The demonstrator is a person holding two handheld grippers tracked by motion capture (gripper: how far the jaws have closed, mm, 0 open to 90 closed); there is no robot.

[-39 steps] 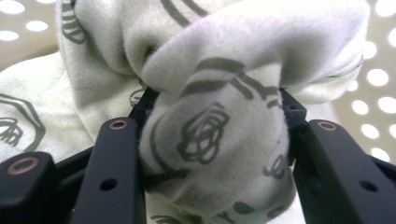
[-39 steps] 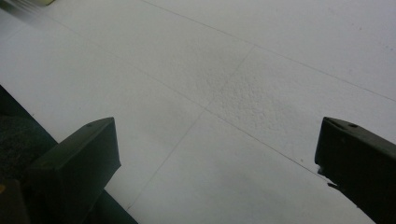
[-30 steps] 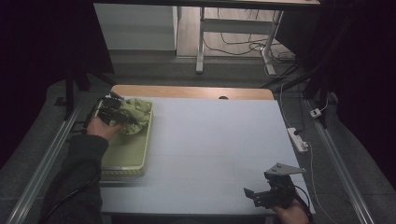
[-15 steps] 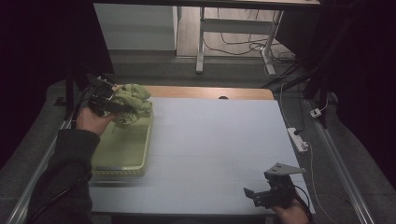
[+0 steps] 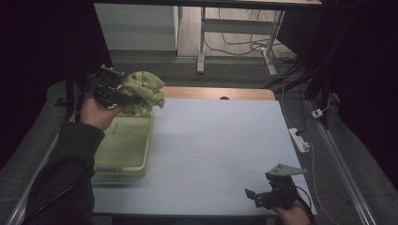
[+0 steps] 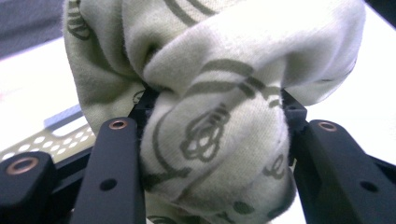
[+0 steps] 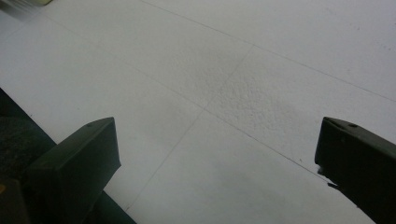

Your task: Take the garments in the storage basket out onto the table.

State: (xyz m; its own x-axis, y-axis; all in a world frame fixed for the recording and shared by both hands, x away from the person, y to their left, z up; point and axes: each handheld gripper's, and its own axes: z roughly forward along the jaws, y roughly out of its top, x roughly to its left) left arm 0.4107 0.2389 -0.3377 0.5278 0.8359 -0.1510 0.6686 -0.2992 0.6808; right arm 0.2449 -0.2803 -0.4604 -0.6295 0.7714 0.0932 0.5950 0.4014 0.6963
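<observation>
A pale green cloth with grey printed figures (image 5: 143,91) hangs bunched in the air above the far end of a light green tray (image 5: 123,146). My left gripper (image 5: 126,98) is shut on the cloth and holds it up at the table's back left. In the left gripper view the cloth (image 6: 210,102) bulges between the two black jaws and a perforated corner of the tray (image 6: 44,142) shows behind. My right gripper (image 5: 256,196) rests near the front right edge of the white table (image 5: 220,140). Its jaws stand wide apart over bare table (image 7: 219,116) in the right gripper view.
A white power strip (image 5: 300,140) lies off the table's right edge, with a cable running from it. A wooden strip (image 5: 216,93) borders the far side of the table. Beyond it stand desk legs (image 5: 202,42) and floor cables.
My left gripper has lifted the cloth up out of the tray and carried it toward the back and slightly right. The right gripper has stayed put.
</observation>
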